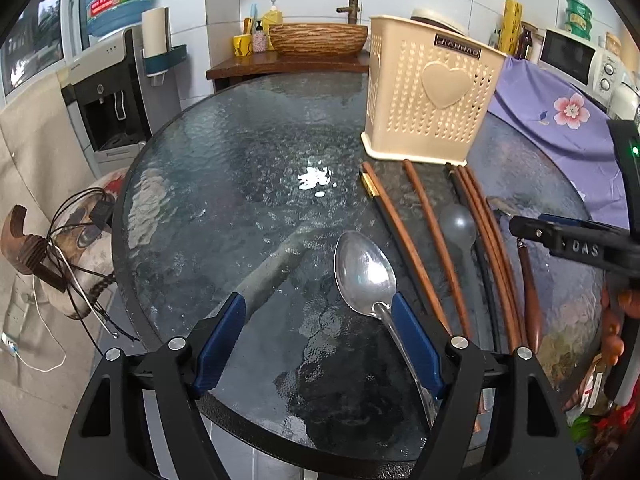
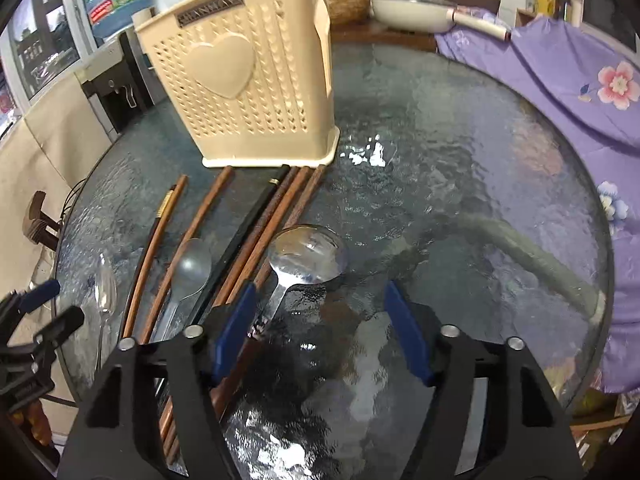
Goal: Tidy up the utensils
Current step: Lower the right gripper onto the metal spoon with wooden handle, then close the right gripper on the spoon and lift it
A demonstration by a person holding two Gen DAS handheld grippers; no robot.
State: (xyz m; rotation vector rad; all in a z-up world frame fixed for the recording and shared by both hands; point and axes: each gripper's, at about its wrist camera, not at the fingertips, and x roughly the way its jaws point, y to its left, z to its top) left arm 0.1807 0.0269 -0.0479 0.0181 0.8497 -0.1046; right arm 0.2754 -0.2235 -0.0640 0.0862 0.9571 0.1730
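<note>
A beige perforated utensil holder (image 1: 430, 92) with a heart stands on the round glass table (image 1: 224, 168); it also shows in the right wrist view (image 2: 248, 84). Several wooden chopsticks (image 1: 430, 232) lie in front of it. A steel spoon (image 1: 366, 272) lies by my left gripper's right finger; the left gripper (image 1: 318, 344) is open and empty. A small grey spoon (image 1: 458, 224) lies among the chopsticks. My right gripper (image 2: 320, 332) is open, low over the table; a round ladle-like spoon (image 2: 306, 256) with a wooden handle lies by its left finger.
A purple floral cloth (image 2: 580, 80) covers things right of the table. A water dispenser (image 1: 112, 100) stands at left. A wooden counter with a basin (image 1: 316, 40) is behind the table. The right gripper shows at the right edge in the left wrist view (image 1: 520, 226).
</note>
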